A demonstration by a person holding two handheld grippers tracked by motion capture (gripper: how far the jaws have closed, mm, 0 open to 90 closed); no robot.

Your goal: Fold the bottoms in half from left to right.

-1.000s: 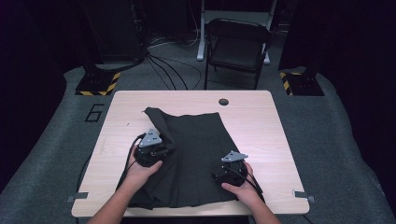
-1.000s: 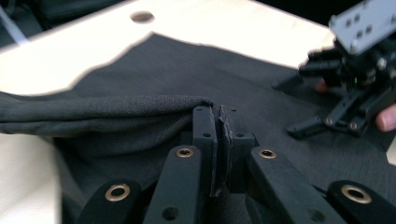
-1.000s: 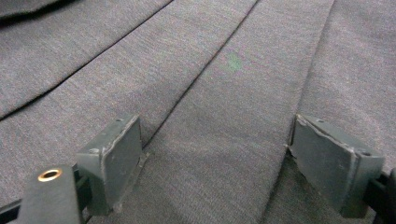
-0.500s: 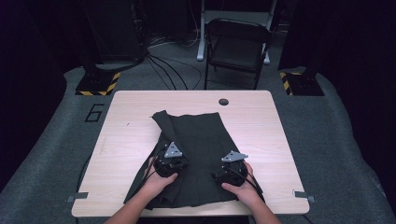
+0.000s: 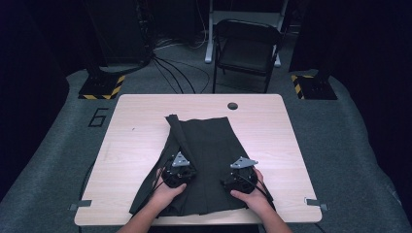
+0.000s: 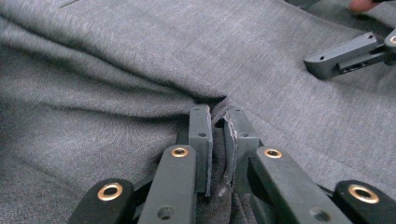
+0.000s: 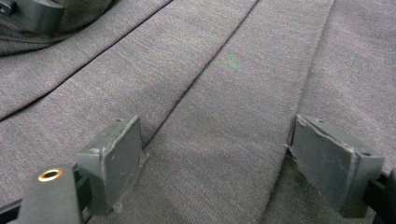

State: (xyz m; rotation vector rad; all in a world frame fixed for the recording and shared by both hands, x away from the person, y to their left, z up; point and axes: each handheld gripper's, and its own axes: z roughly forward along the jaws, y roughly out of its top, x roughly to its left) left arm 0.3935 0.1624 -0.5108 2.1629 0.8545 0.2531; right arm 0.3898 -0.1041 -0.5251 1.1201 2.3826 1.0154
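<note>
- dark grey pleated skirt (image 5: 201,160) lay spread near the table's (image 5: 131,145) front edge, one side folded over.
- left gripper (image 6: 218,135) had just been easing apart, a pinched fold of cloth between its near-closed jaws, likely to tug it flat.
- right gripper (image 7: 217,163), spread wide and holding nothing, rested on the pleats, apparently pinning them.
- bare tabletop remained on both sides.

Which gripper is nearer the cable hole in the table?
Right, by a small margin. The right gripper sits on the cloth almost straight below the hole; the left gripper sits on the cloth's fold, farther off to the left.
</note>
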